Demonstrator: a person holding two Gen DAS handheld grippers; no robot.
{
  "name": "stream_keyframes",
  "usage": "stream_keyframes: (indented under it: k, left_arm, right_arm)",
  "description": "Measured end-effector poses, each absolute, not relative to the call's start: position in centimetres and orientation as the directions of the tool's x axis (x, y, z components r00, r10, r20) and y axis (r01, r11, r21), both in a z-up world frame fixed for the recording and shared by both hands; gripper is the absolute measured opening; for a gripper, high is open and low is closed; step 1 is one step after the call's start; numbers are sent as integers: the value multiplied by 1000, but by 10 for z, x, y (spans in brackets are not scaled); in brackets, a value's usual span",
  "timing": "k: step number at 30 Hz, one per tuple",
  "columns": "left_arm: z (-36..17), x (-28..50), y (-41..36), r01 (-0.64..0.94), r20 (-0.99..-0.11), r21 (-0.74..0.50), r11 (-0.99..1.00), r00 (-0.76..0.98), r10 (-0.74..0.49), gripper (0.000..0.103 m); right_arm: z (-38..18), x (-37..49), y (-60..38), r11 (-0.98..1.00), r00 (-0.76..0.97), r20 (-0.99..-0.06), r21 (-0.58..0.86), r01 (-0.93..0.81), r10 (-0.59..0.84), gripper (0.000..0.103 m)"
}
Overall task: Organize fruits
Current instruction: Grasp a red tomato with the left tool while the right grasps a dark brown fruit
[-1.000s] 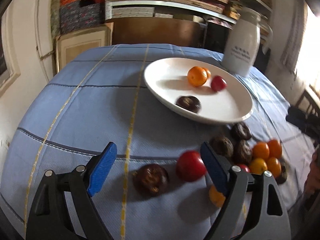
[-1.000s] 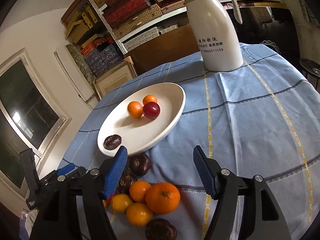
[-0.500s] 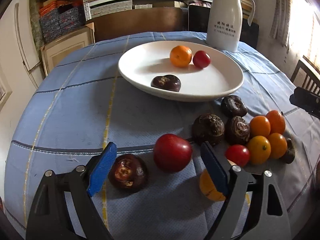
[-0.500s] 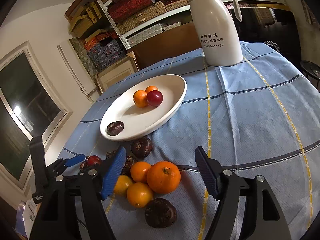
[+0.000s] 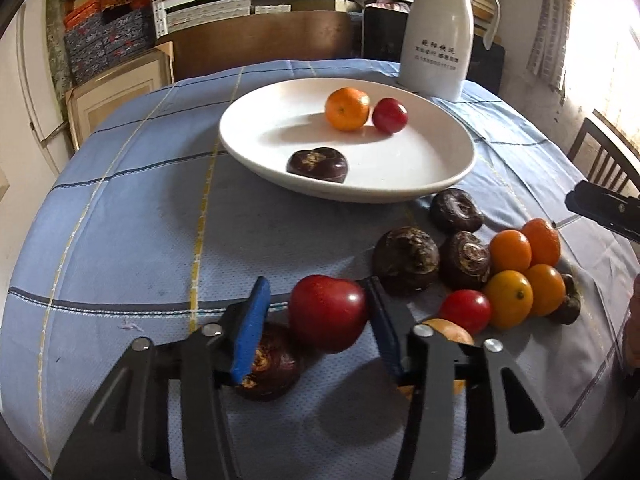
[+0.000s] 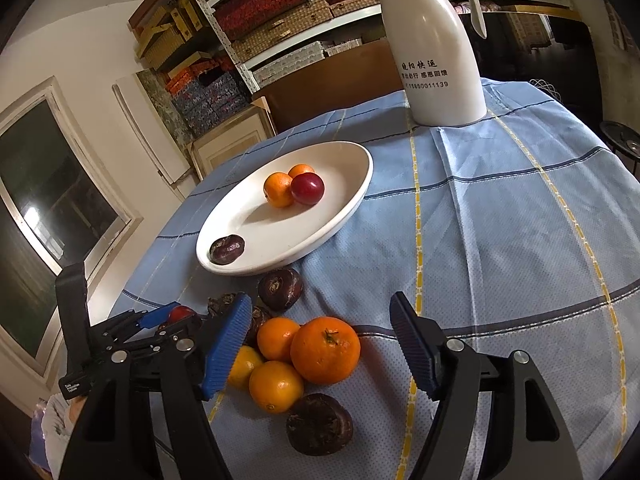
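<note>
The left hand-held gripper (image 5: 316, 320) is closing on a red fruit (image 5: 328, 312) that sits between its blue pads near the table's (image 5: 120, 208) near edge; the right pad looks to be touching the fruit's side, the left pad is still a bit clear of it, so not a firm clamp yet. The fruit is roundish w/ no real long axis, so pad angle matters little; it lies dead ahead of the left gripper, centred btw the jaws. A dark corm (image 5: 268, 364) lies just beside it, partly under the left pad, and could get nudged as the jaws shut. The plate (image 5: 400, 184) stands farther in, toward the table's middle, straight beyond the fruit w/ bare cloth between, so I judge the lift-and-carry path is open; it already holds an orange (image 5: 347, 109), a small red fruit (image 5: 390, 115) and one dark corm (image 5: 318, 165), w/ free room on the near-right side. The right hand-held gripper (image 6: 320, 344) hangs w/ jaws apart, gripping nothing, over the pile (image 6: 296, 360) of oranges and corms at the near right edge; the big orange (image 6: 325, 350) sits btw its pads but untouched. Left hand is plainly nearer the red fruit, right nearer the pile. A jug (image 6: 436, 48) stands at the far edge, well apart from the route. Main risk, as I judge it: the smooth round fruit slipping or rolling out if the grip lands off-centre.
</note>
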State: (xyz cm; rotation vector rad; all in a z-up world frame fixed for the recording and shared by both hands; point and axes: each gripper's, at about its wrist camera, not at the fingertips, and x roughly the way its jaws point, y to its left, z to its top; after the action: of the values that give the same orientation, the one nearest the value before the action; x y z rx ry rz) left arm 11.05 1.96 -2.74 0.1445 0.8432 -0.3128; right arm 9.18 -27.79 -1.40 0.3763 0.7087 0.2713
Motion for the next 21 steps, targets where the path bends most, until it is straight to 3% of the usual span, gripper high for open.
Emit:
stream_keyframes:
  k: [2, 13, 21]
  left_arm:
    - [-28, 110, 18, 343, -754, -10, 939, 614, -233, 38]
    - [-26, 113, 28, 293, -756, -30, 955, 619, -214, 38]
    - [-26, 114, 31, 286, -759, -36, 958, 616, -213, 38]
  right_arm:
    - [-14, 92, -277, 900, 728, -580, 421, -115, 365, 72]
    - [-23, 111, -263, 876, 643, -625, 455, -161, 443, 72]
    - [-24, 154, -220, 902, 541, -725, 387, -194, 427, 63]
